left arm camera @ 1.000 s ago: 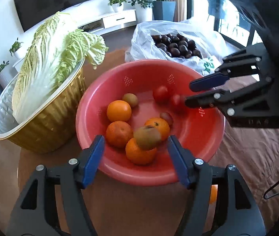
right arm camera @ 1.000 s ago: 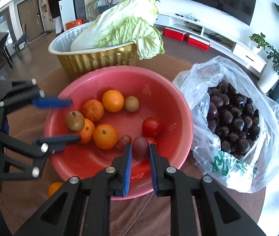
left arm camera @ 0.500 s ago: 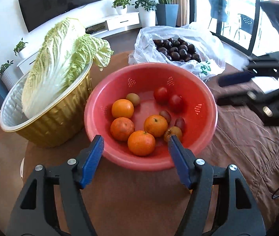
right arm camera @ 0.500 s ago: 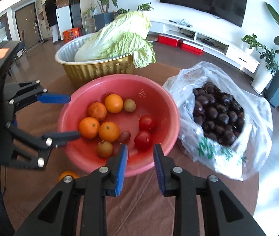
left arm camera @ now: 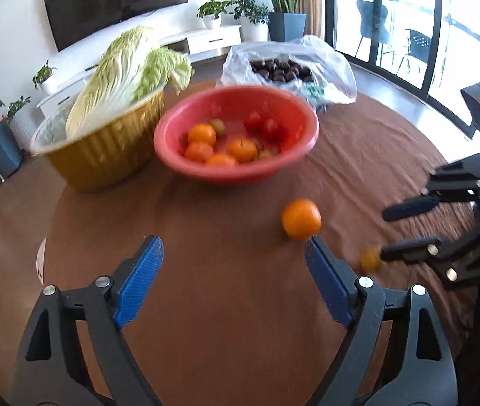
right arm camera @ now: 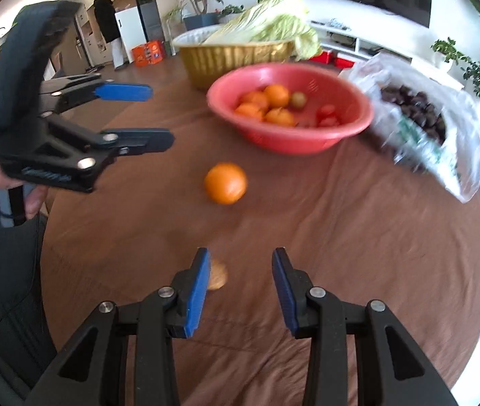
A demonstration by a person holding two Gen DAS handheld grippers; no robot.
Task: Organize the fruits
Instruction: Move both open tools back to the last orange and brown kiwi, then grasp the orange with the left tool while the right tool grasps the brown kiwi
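Hovering with both pairs of fingers wide apart and holding nothing.
Left gripper (left arm camera: 233,282) and right gripper (right arm camera: 240,287) have drawn back from the red basin (left arm camera: 175,155), which holds four oranges, now far ahead. One loose orange (right arm camera: 225,183) lies on the worktop (right arm camera: 341,237) ahead of both; one small blurred fruit (right arm camera: 218,279) sits beside the right gripper's left finger.
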